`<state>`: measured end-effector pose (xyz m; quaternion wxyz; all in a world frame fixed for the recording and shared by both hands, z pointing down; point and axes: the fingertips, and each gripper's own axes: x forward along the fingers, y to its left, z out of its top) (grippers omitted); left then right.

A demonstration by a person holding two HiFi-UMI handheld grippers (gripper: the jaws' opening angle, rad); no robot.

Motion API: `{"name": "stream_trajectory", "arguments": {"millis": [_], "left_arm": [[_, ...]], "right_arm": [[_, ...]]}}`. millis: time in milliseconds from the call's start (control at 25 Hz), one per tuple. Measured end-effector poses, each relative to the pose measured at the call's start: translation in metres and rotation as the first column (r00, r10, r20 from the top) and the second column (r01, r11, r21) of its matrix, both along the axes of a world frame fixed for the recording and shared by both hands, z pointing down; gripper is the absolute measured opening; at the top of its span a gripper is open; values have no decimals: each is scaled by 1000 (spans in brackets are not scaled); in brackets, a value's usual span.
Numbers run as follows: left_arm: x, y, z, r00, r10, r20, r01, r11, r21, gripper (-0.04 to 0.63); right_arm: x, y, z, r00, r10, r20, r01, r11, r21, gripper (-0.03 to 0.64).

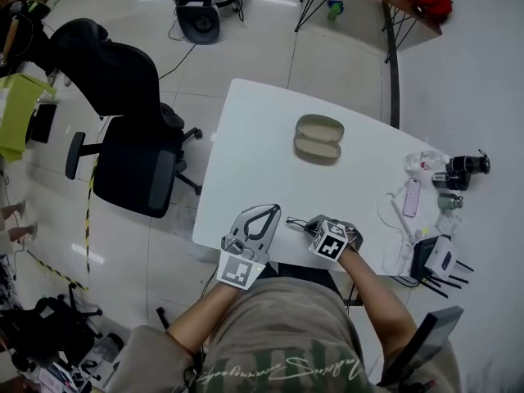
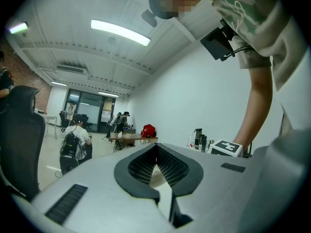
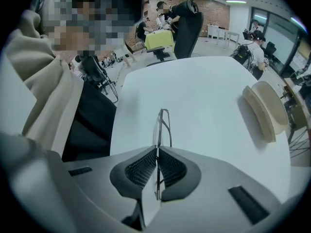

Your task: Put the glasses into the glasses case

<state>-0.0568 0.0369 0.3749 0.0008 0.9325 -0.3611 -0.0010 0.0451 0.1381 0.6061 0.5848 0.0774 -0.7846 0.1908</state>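
1. Nearest, at the surface's (image 1: pixel 246 129) front edge: left gripper (image 2: pixel 156 149) closed tip to tip on nothing, aimed away from the person.
2. Just to its right: right gripper (image 3: pixel 157 148) pinched tight on thin-framed glasses (image 3: pixel 164 125).
3. Glasses seen edge-on from the right gripper view, long axis running straight out along the jaws; from the head view, pointing leftward toward the left gripper's tips, near the front edge.
4. Farther, mid-surface: tan glasses case (image 1: pixel 318 137), lying open, long axis left to right, well apart from the glasses.
5. On the right side of the surface: pink phone (image 1: pixel 412 196), white router (image 1: pixel 438 259) with black antennas, white cables.
6. Beyond the left edge, on the floor: black office chair (image 1: pixel 131 137).
7. Cursive print on the shirt hem (image 1: pixel 282 373), too small to read.
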Motion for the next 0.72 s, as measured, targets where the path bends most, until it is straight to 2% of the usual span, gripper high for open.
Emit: {"name": "stream_trajectory", "arguments": {"millis": [160,320,720], "left_arm": [[3,-2,5,999,-32,24,32,999,-11,6],[7,-5,7,998,-53,15,53,998,-28,6],[29,-21,10,1000,-16,19,16,1000,-21,5]], "right_arm": [[-1,-6,-2,999,-32,20,32,999,-1,29],[-6,-12,-2,997,-74,34,75,997,-11,29],[3,-29,-2,995,-73,62,76,996,-43,29]]}}
